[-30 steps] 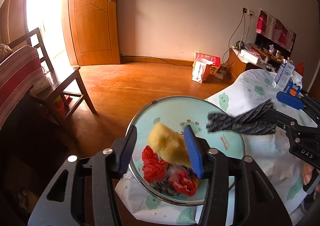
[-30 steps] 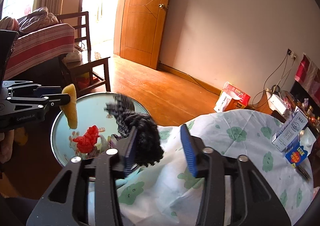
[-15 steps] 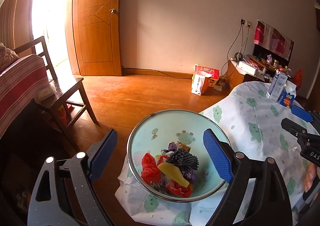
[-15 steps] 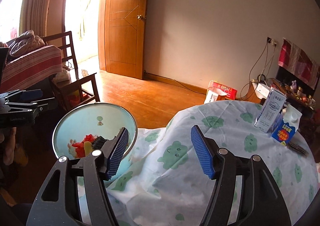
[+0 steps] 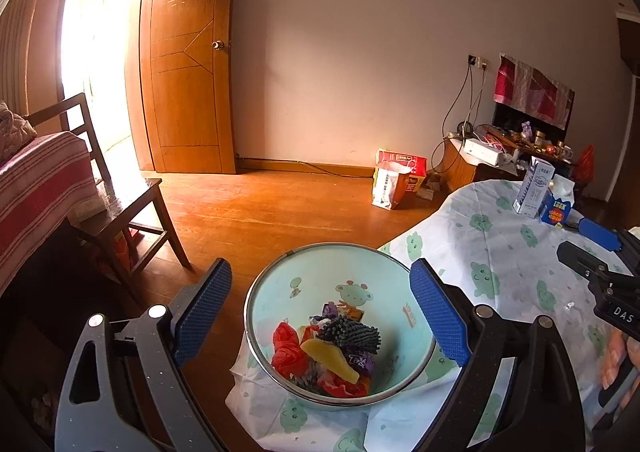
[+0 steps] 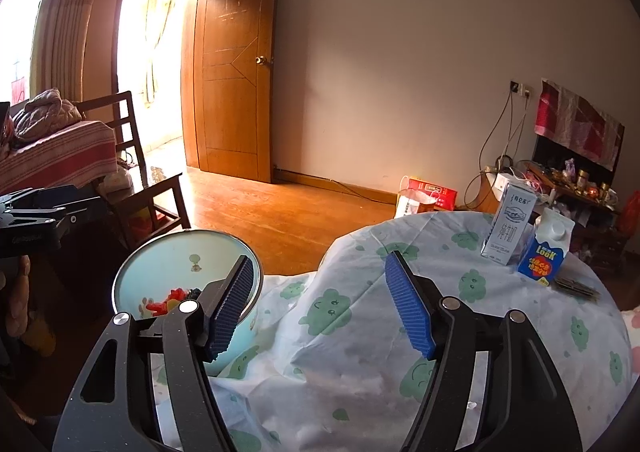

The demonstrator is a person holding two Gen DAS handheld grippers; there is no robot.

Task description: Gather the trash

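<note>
From the left wrist cam, the left gripper hangs over the bowl with its blue-padded jaws spread wide, nothing between them. The bowl is pale blue with little cartoon prints and sits at the edge of the table, on the white tablecloth with green blobs. Down in the bowl the trash is all piled together: a yellow peel-looking piece, a dark knobbly thing, crumpled red plastic and some purple wrapper. The right gripper pokes in from the right side, over the cloth. Switching to the right wrist cam, the right gripper also has its jaws apart and empty, hovering above the tablecloth. The bowl sits just off to its left, partly hidden behind the left finger, with a bit of the red and yellow trash peeking out. A tall milk carton and a blue carton stand side by side at the far end of the table.
</note>
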